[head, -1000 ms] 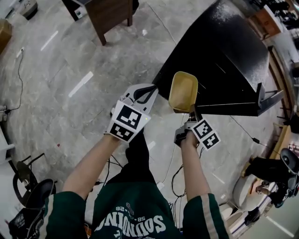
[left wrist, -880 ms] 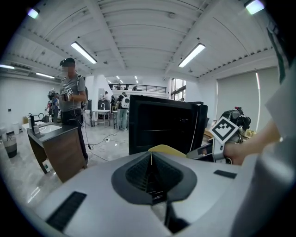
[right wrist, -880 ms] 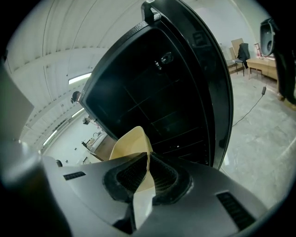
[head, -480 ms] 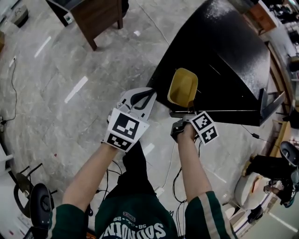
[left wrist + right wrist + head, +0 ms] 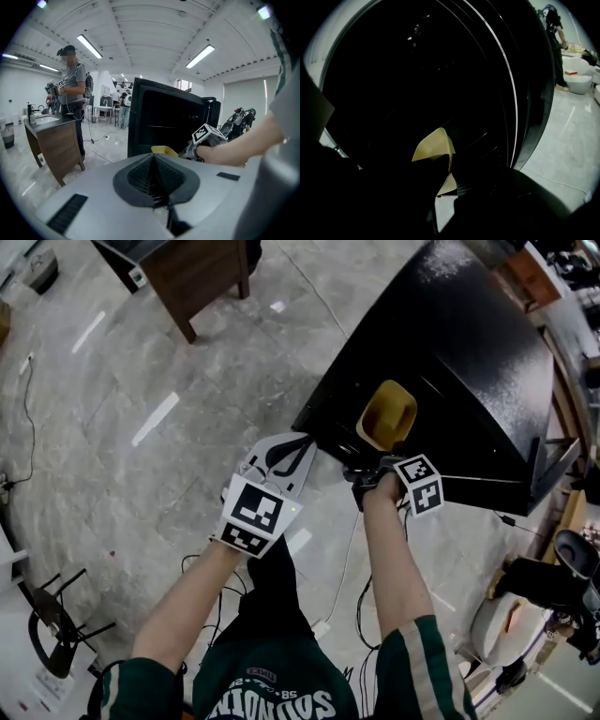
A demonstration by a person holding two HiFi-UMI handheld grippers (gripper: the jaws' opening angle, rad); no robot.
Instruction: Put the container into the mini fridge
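Observation:
A yellow container (image 5: 387, 414) sits tilted in my right gripper (image 5: 384, 450), which is shut on its near rim. It hangs against the black mini fridge (image 5: 469, 343). In the right gripper view the container (image 5: 435, 145) stands before the fridge's dark inside (image 5: 417, 70), with the right gripper (image 5: 449, 174) clamped on its edge. My left gripper (image 5: 302, 442) floats just left of the fridge's near corner, shut with nothing in it. In the left gripper view the left gripper (image 5: 153, 161) points at the fridge (image 5: 164, 122), and the container (image 5: 164, 150) peeks over it.
A brown wooden cabinet (image 5: 202, 268) stands on the grey stone floor at the back left. A person (image 5: 71, 89) stands behind that cabinet (image 5: 54, 140). The fridge's door (image 5: 534, 93) stands open on the right. Cables (image 5: 342, 568) trail on the floor by my legs.
My right gripper has carried the container forward and to the right, up against the fridge. The left gripper has stayed shut and shifted only slightly.

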